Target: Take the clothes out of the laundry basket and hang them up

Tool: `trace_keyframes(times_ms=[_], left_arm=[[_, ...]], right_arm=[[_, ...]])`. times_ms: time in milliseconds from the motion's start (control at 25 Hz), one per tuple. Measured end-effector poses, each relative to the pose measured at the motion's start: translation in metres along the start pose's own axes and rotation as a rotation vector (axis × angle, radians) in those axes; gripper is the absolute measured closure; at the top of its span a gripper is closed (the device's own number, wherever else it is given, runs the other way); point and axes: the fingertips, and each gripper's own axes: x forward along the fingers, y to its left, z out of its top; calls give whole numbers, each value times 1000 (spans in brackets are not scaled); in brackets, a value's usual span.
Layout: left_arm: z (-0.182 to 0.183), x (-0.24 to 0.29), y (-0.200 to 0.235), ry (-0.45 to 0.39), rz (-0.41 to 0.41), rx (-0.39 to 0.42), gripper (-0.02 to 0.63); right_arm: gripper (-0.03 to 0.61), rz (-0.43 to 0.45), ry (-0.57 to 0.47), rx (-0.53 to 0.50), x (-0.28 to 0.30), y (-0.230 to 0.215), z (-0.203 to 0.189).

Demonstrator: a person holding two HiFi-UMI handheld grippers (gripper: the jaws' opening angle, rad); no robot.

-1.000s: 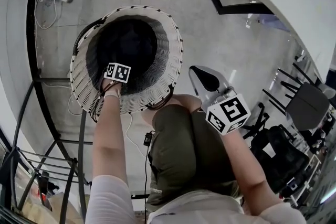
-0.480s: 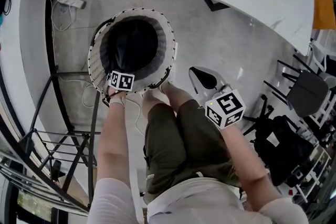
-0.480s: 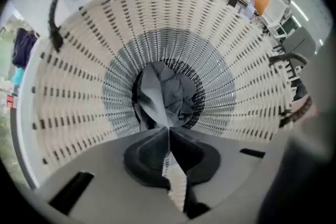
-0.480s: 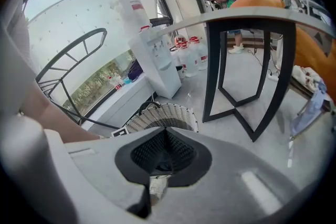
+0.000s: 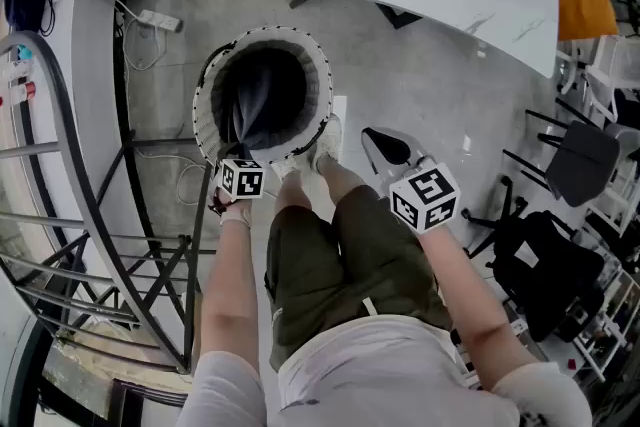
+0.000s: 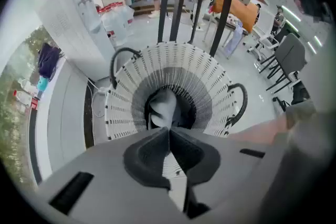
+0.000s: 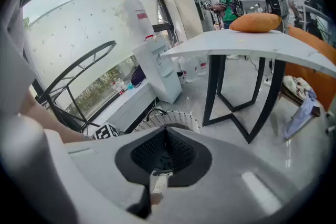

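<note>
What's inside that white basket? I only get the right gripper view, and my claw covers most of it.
Observer: The head view looks straight down into it. A grey garment lies in the laundry basket.
Kid: Is the other claw holding it?
Observer: Yes. In the left gripper view the left claw is shut on a fold of the garment, which stretches up out of the basket to the claw's tips.
</note>
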Motion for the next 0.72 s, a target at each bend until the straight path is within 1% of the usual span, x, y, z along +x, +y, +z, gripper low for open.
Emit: trace_keyframes(times_ms=[120, 280, 520, 600, 720], left_arm=[[14, -42, 3, -62, 8, 12, 605], [35, -96, 8, -132, 23, 72, 605], [68, -184, 25, -269, 78, 141, 604], [78, -217, 32, -315, 92, 149, 605], [98, -269, 42, -397, 108, 131, 604]], right_arm=[[572, -2, -16, -15, -12, 11, 13], [571, -13, -52, -12, -24, 26, 31], [571, 7, -92, -62, -34, 58, 60], [571, 19, -108, -81, -39, 70, 71], [571, 31, -128, -115, -45, 82, 87]])
